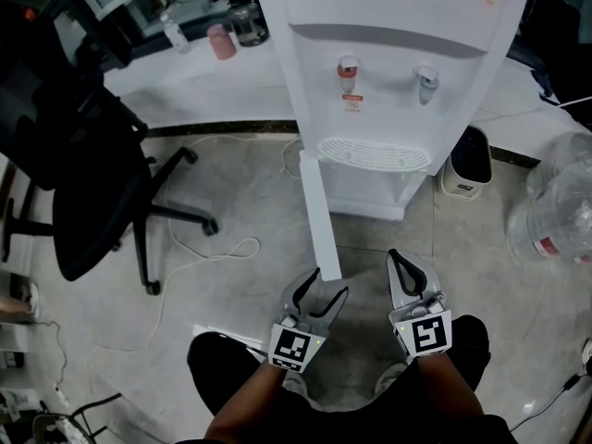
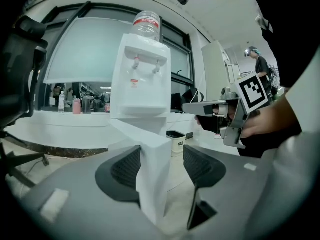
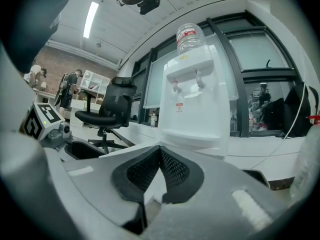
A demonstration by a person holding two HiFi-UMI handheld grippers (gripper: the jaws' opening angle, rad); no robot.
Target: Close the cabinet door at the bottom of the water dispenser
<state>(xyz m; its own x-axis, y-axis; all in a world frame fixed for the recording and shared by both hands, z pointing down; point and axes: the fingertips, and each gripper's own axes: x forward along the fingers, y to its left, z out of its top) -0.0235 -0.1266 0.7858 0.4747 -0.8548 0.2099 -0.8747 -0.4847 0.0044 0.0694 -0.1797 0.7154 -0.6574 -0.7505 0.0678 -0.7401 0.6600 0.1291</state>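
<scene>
The white water dispenser (image 1: 398, 81) stands against the counter, its bottom cabinet door (image 1: 314, 211) swung out edge-on toward me. My left gripper (image 1: 326, 285) is open and straddles the door's free edge. In the left gripper view the door (image 2: 152, 169) sits between the pads: the left pad is against it, the right pad stands apart. My right gripper (image 1: 400, 259) hovers to the right of the door, shut and empty; its tips meet in front of the dispenser (image 3: 195, 104) in the right gripper view.
A black office chair (image 1: 74, 155) stands to the left, with a white cable (image 1: 222, 252) looping on the floor beside it. A small bin (image 1: 467, 160) and large clear water bottles (image 1: 555, 211) sit right of the dispenser. A pink cup (image 1: 220, 42) rests on the counter.
</scene>
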